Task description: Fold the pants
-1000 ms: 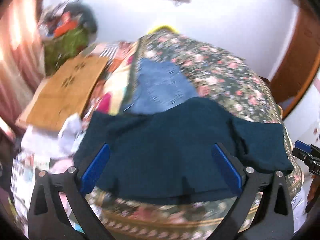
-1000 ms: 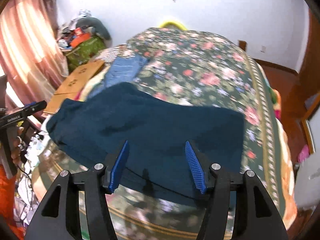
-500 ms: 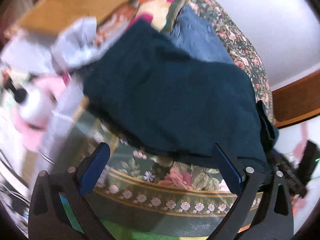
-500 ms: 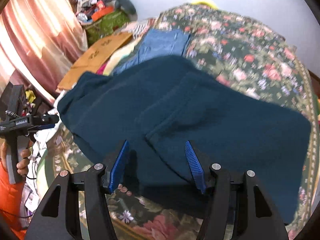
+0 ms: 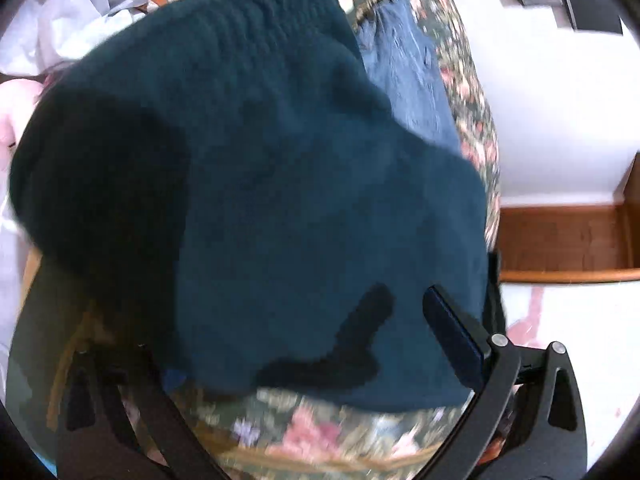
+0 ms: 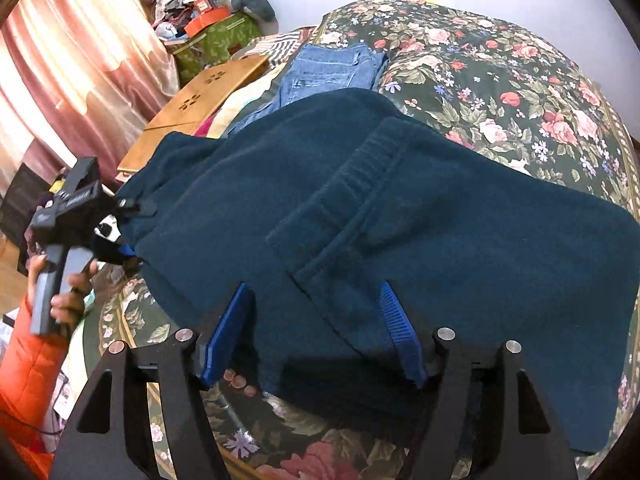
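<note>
Dark teal knit pants lie spread across the floral bedspread, one part folded over so the ribbed waistband shows near the middle. My right gripper is open, its blue pads just above the pants' near edge. My left gripper is open at the pants' left end; the fabric fills its view and drapes over its left finger. From the right wrist view the left gripper sits at the pants' left corner.
Folded blue jeans lie behind the teal pants. A wooden lap table and a heap of clutter stand at the bed's left side by pink curtains. The bed's front edge is just below my right gripper.
Both grippers have moved in close to the pants. The left one swung down to the pants' left end. One part of the pants has come to lie folded over the rest.
</note>
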Demonstrator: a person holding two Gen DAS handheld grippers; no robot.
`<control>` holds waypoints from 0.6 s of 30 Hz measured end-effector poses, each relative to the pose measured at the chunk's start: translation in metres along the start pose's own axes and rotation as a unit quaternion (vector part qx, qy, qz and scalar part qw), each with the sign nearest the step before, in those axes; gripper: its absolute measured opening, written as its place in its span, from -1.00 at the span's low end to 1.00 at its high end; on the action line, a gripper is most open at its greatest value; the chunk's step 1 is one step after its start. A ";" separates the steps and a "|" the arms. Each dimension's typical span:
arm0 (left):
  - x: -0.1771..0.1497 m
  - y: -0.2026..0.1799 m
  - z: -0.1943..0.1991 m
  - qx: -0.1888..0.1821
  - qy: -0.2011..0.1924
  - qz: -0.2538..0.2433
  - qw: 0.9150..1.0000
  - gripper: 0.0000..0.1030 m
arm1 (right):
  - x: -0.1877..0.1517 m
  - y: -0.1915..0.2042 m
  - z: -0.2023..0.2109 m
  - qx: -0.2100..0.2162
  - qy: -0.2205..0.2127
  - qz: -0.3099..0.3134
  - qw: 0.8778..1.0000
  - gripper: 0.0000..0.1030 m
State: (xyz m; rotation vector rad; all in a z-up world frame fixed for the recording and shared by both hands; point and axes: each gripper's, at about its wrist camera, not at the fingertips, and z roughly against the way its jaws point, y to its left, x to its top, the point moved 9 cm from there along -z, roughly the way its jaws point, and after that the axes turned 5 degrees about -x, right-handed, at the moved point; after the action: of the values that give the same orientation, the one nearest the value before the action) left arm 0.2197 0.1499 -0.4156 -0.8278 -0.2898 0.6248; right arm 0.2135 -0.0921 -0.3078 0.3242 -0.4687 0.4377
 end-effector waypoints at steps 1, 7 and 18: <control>0.005 0.001 0.000 0.005 -0.008 0.004 1.000 0.76 | 0.000 0.000 0.001 0.001 -0.001 -0.002 1.000 0.26; 0.017 -0.008 0.008 0.100 -0.060 -0.049 0.992 -0.45 | 0.000 -0.007 0.010 0.005 -0.004 -0.021 1.000 0.26; 0.011 -0.171 0.080 0.162 -0.192 -0.260 0.932 -0.62 | -0.021 -0.065 0.079 -0.025 -0.070 -0.079 0.994 0.26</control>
State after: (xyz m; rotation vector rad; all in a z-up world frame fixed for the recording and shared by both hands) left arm 0.2590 0.1165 -0.2340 -0.2789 -0.7157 0.3127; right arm 0.1991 -0.1854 -0.2643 0.3418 -0.5848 0.2506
